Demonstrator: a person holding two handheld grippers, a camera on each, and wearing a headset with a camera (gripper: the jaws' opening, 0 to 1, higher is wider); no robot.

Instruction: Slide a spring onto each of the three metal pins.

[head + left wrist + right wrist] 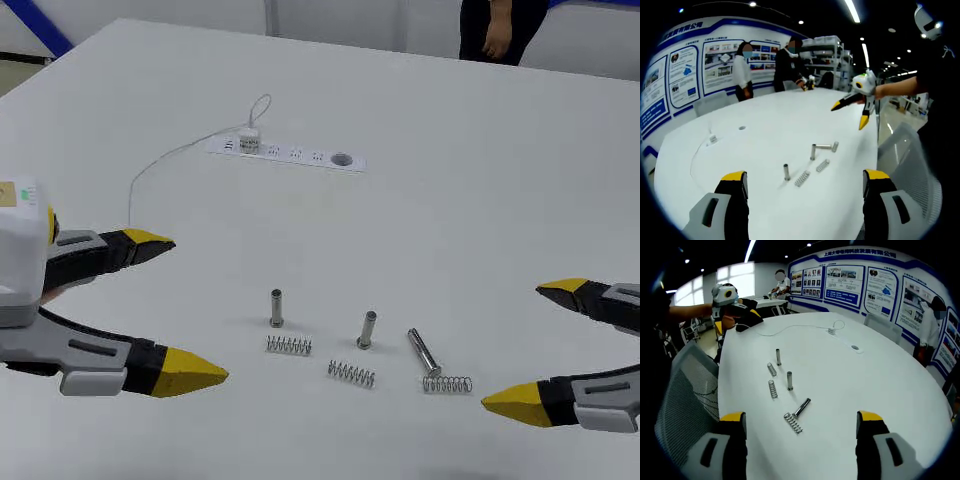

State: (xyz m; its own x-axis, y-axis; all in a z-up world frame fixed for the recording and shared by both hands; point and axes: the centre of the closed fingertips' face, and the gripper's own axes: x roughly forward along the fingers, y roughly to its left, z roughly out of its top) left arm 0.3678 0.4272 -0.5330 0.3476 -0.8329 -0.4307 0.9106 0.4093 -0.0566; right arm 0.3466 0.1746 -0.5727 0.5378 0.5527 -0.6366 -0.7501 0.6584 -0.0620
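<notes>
Left gripper [195,308] and right gripper [513,346] hover wide open and empty, one on each side of the middle pin [367,329], probably so that either can reach in freely. This pin and the left pin [276,308] stand upright, the right pin [423,352] lies on its side near it, and the three springs [351,374] lie loose on the table [480,200] just before them, none on a pin yet. Well behind the middle pin lies a power strip [290,154], so nothing stands in the way.

Three small metal pins [276,307] [367,329] [423,352] line the white bench's [500,200] near edge — one coiled wire spring [288,345] [351,373] [446,383] before each. A white power strip [290,153] lies behind.
</notes>
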